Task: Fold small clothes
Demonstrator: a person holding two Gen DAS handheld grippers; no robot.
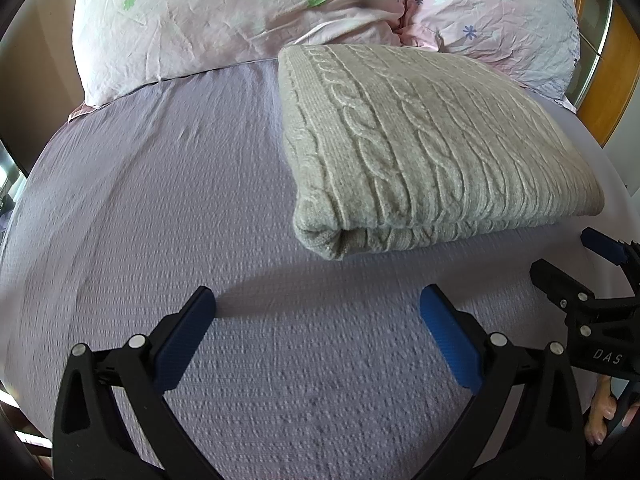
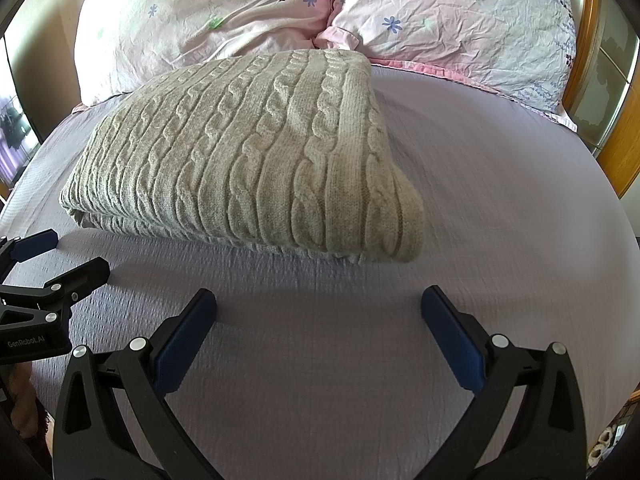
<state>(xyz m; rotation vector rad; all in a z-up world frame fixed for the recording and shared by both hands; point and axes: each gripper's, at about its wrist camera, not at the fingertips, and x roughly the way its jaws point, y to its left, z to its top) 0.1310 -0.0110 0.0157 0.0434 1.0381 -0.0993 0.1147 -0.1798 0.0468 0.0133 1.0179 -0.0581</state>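
Observation:
A beige cable-knit sweater [image 1: 420, 140] lies folded into a thick rectangle on the lilac bed sheet [image 1: 160, 200]; it also shows in the right wrist view [image 2: 256, 160]. My left gripper [image 1: 318, 300] is open and empty, hovering over bare sheet in front of the sweater's left corner. My right gripper [image 2: 318, 300] is open and empty, in front of the sweater's right corner. Each gripper shows at the edge of the other's view: the right one [image 1: 584, 260] and the left one [image 2: 60, 256], both open.
Two pink floral pillows [image 2: 208, 20] [image 2: 460, 20] lie behind the sweater at the head of the bed. A wooden bed frame [image 2: 616, 128] runs along the right. The lilac sheet [image 2: 500, 200] stretches to the right of the sweater.

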